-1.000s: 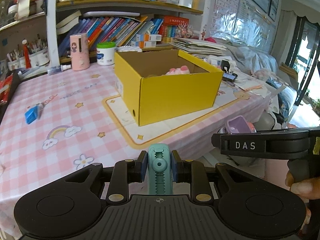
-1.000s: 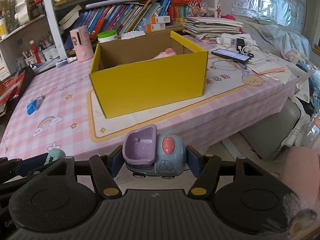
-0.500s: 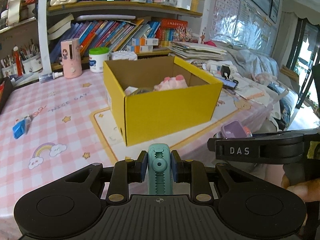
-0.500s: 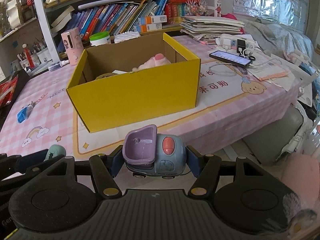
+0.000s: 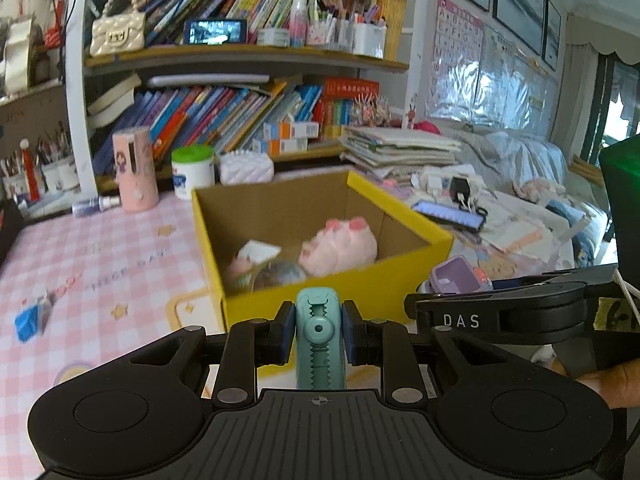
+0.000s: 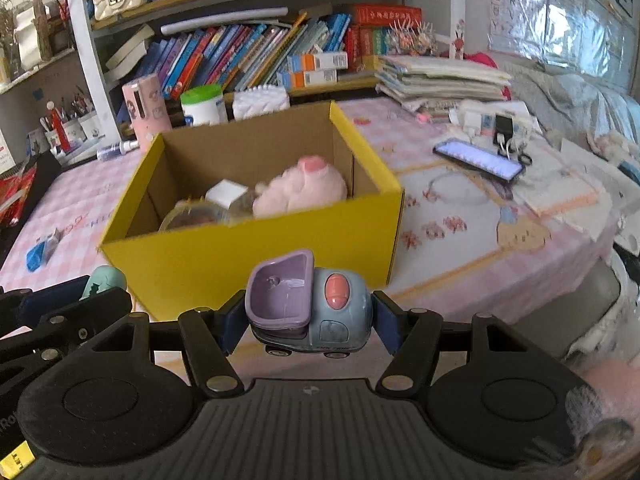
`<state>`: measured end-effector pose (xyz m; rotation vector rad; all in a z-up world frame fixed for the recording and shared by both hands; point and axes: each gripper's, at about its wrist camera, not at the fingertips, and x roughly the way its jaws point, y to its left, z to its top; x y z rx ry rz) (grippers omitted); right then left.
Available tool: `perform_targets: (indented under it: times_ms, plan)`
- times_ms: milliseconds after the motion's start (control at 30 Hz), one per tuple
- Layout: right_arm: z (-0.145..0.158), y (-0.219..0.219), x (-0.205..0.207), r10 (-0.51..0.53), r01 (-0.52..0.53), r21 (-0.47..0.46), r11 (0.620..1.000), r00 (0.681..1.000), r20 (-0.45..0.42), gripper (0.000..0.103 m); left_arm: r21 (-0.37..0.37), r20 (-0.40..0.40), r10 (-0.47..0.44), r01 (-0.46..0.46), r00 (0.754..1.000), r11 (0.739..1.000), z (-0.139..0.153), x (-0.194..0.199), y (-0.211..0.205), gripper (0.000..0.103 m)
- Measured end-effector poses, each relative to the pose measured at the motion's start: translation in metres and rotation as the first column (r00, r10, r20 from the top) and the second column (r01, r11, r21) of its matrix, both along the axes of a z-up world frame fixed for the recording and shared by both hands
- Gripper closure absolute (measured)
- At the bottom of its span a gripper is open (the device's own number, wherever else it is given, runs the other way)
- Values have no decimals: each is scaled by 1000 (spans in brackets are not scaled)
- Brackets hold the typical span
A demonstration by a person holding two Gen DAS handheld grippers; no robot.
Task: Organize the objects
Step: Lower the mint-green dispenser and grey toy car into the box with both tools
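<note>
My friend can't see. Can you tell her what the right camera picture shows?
The right tongs hold a little blue and purple toy truck just in front of an open yellow box on a pink checked table. Inside the box sits a pink plush, with bookshelves behind.

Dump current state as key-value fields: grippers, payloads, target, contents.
left gripper: shut on teal clip toy
right gripper: shut on toy truck
target: yellow box, open, on the pink table
box contents: pink plush, white cube, clear round item
carried items: both outside box, short of its near wall
</note>
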<state>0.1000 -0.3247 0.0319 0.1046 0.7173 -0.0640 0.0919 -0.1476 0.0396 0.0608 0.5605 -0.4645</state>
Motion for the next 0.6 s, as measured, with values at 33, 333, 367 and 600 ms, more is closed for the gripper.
perform_targets:
  times_ms: [33,333,367,600]
  plan:
    - [2,-3,4,5,-5,-4,1000,1000,9,41,0,10,4,-4,1000,1000,2,4,-4,80]
    - [19,-24,43,71,-70,-17,997,994,79,41,11,54,40,-41,998,999,14,35,-30,80]
    - [20,-26,47,79,-78,-20,997,993,87,41,14,56,48,-48,997,999,15,39,-32,80]
    - [30,-35,87,163,-159,-36,987,980,119,41,65,36,85,-87,996,994,6,71,-47,80]
